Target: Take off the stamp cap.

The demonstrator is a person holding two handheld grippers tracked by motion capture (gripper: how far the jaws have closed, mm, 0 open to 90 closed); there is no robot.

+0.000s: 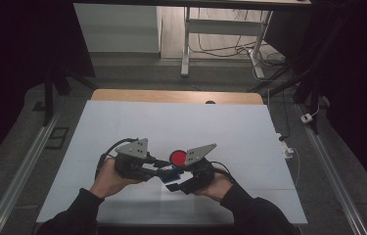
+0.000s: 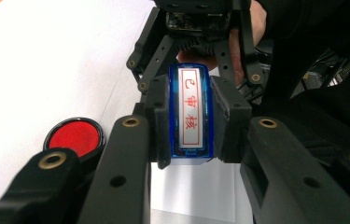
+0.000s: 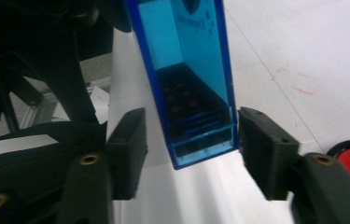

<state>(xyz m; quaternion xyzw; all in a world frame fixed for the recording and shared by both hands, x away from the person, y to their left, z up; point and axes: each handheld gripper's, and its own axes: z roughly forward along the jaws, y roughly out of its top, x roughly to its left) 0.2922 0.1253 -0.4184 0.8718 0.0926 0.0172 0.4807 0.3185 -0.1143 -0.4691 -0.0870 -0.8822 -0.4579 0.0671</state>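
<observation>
A blue translucent stamp (image 2: 191, 112) with a white label bearing red characters lies level between the two grippers, above the white table (image 1: 122, 127). My left gripper (image 2: 191, 122) is shut on its body, a pad pressing each side. In the right gripper view the stamp's other end (image 3: 189, 70) sits between the jaws of my right gripper (image 3: 191, 149); its pads stand on either side with narrow gaps, not pressing. In the high view the left gripper (image 1: 160, 169) and the right gripper (image 1: 175, 175) meet nose to nose near the table's front middle.
A round red ink pad (image 1: 177, 157) in a black case lies on the table just behind the grippers, also seen as the ink pad (image 2: 74, 136). A white sheet (image 2: 196, 191) lies under the stamp. Faint red marks (image 3: 298, 84) show on the table. A power strip (image 1: 288, 151) sits off the right edge.
</observation>
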